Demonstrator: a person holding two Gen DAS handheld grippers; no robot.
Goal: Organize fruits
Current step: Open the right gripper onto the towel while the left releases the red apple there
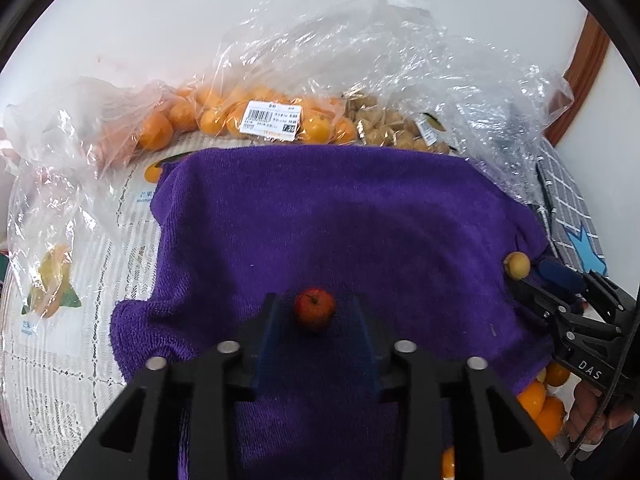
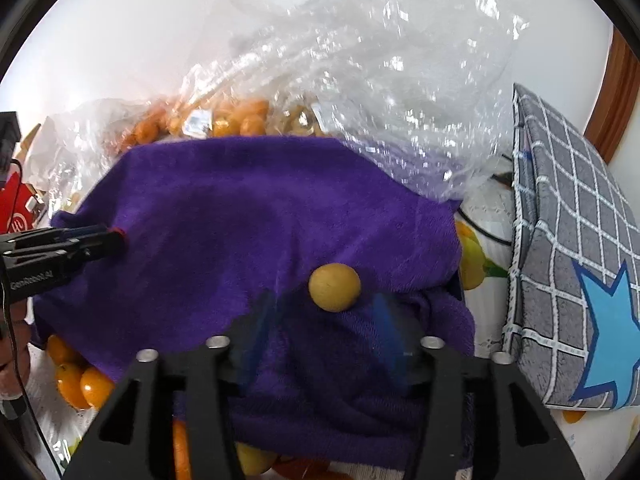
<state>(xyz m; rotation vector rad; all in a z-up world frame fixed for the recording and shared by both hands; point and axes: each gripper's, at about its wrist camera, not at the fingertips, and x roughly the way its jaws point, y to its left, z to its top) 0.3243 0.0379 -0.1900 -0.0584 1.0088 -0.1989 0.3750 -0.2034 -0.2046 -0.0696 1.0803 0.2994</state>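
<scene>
Our left tongs (image 1: pixel 316 312) and right tongs (image 2: pixel 324 312), both parted and gripping nothing, straddle a small red fruit (image 1: pixel 315 307) and a yellow fruit (image 2: pixel 334 287) at twelve o'clock—light, round, roll-prone; we'd pinch across their middles.

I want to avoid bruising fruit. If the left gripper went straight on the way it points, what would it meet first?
Probably the small red fruit, lying between the open jaws of the left gripper on the purple towel. Depth is unclear, so the towel beneath might be touched first.

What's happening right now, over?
Left gripper open around small red fruit on purple towel. Right gripper open by round yellow fruit. Nothing in the way.
</scene>
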